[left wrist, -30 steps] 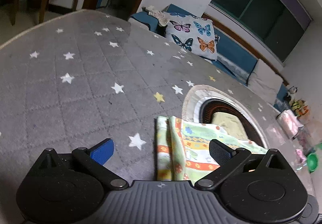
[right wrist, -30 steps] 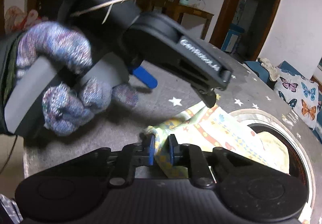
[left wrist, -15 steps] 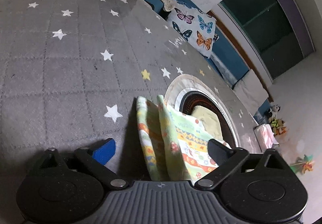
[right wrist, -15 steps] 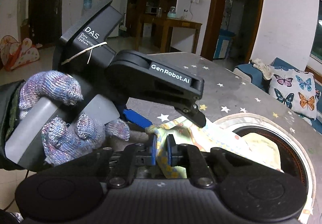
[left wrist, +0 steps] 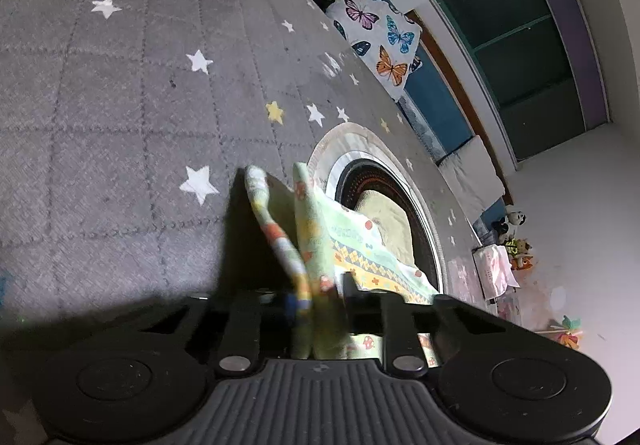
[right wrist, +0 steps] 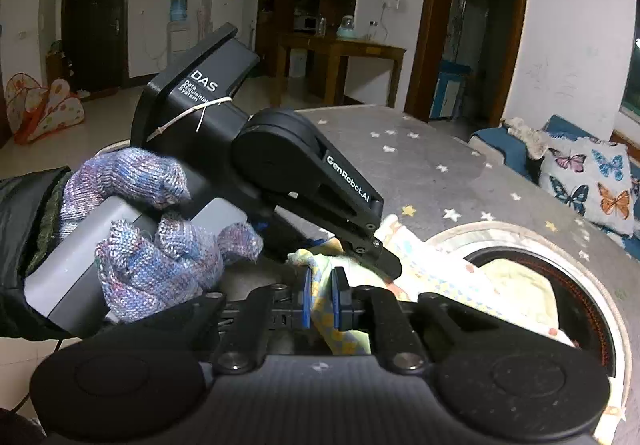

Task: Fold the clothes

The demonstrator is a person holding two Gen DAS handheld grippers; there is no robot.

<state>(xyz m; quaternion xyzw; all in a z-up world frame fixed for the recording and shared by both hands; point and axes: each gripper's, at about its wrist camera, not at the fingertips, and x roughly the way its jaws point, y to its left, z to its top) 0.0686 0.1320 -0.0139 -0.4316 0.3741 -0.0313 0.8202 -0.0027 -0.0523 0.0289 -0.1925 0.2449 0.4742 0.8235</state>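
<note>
A pale green patterned cloth (left wrist: 320, 229) with orange, yellow and blue prints hangs over a grey star-patterned table (left wrist: 120, 105). My left gripper (left wrist: 316, 301) is shut on one edge of the cloth, which rises in folds ahead of the fingers. My right gripper (right wrist: 322, 297) is shut on another bunched edge of the same cloth (right wrist: 440, 273). The left gripper's black body (right wrist: 320, 181), held by a knit-gloved hand (right wrist: 160, 245), sits just left of and above the right gripper's fingers. The cloth trails right over a round recess.
A round dark-rimmed recess (left wrist: 384, 201) in the table holds a yellowish cloth (right wrist: 516, 277). A butterfly cushion (left wrist: 376, 37) lies on a blue sofa beyond the table. A wooden table (right wrist: 340, 57) and doorways stand at the back of the room.
My left gripper has closed on the cloth edge it was open around. Both grippers have lifted, and the cloth now hangs higher off the table.
</note>
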